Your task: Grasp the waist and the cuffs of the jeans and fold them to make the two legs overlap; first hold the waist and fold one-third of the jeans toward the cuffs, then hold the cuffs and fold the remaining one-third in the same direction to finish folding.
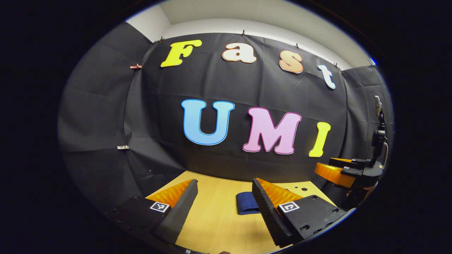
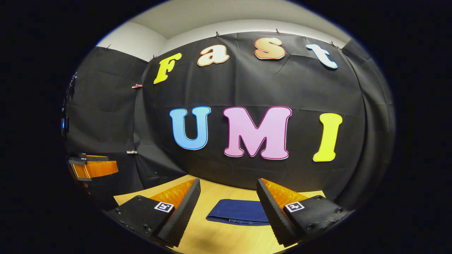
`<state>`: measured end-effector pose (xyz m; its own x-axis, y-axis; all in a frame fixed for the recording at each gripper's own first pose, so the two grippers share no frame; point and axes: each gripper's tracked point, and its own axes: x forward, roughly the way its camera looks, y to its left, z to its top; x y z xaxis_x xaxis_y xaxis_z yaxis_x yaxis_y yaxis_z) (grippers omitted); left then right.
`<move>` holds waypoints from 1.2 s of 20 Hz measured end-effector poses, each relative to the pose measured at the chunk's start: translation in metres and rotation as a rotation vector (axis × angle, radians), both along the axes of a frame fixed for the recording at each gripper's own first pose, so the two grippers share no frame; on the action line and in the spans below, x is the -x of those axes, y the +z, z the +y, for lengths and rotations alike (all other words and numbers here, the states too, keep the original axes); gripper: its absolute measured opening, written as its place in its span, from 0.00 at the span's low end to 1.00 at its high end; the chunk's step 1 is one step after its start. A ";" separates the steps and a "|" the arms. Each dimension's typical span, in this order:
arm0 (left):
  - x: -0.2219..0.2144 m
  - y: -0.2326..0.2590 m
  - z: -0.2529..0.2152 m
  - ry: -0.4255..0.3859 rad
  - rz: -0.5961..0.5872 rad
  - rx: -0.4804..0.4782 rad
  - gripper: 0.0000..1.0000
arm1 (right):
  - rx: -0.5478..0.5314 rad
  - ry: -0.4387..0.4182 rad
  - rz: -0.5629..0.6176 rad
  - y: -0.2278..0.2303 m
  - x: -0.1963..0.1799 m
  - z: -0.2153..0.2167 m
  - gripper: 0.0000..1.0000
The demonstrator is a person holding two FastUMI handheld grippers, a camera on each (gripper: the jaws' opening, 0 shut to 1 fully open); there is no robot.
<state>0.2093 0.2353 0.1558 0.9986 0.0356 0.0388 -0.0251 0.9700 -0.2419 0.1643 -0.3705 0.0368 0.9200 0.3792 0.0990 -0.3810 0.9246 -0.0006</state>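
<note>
1. Jeans (image 2: pixel 237 211) lie on the desk (image 2: pixel 226 240) as one compact dark blue bundle near the far edge, below the booth wall. From this shape we judge the folding is done or nearly so, though we cannot make out the layers.

2. Our left tool (image 1: pixel 221 206) hangs above the desk with its fingers spread wide and nothing between them. In the left gripper view the jeans (image 1: pixel 246 203) sit just ahead of it, partly hidden behind one finger.

3. Our right tool (image 2: pixel 229 208) is likewise spread wide and empty, held over the desk with the bundle ahead of its fingers.

4. If a last fold or tidy is still wanted, we would bring both tools down level, take the near edge at its two corners, and carry it over evenly so the edges line up. We would let go only once the cloth lies flat.

5. We would keep the fingers from dragging the bundle, as that could undo the layers.

6. Count: one pair of jeans, two tools, one desk.
</note>
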 end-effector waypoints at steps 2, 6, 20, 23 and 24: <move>0.001 0.000 -0.001 -0.004 -0.005 -0.018 0.96 | -0.003 -0.002 0.001 0.000 -0.001 0.000 0.98; 0.001 0.002 -0.001 -0.006 0.004 -0.025 0.96 | -0.001 0.006 0.008 -0.003 0.000 0.006 0.98; 0.012 -0.001 0.000 0.034 0.025 0.018 0.96 | 0.015 0.021 0.006 -0.007 -0.003 0.016 0.98; 0.014 -0.002 0.001 0.039 0.037 0.022 0.96 | 0.022 0.026 0.009 -0.010 -0.004 0.017 0.98; 0.015 -0.002 0.001 0.039 0.040 0.024 0.96 | 0.021 0.026 0.011 -0.010 -0.004 0.017 0.97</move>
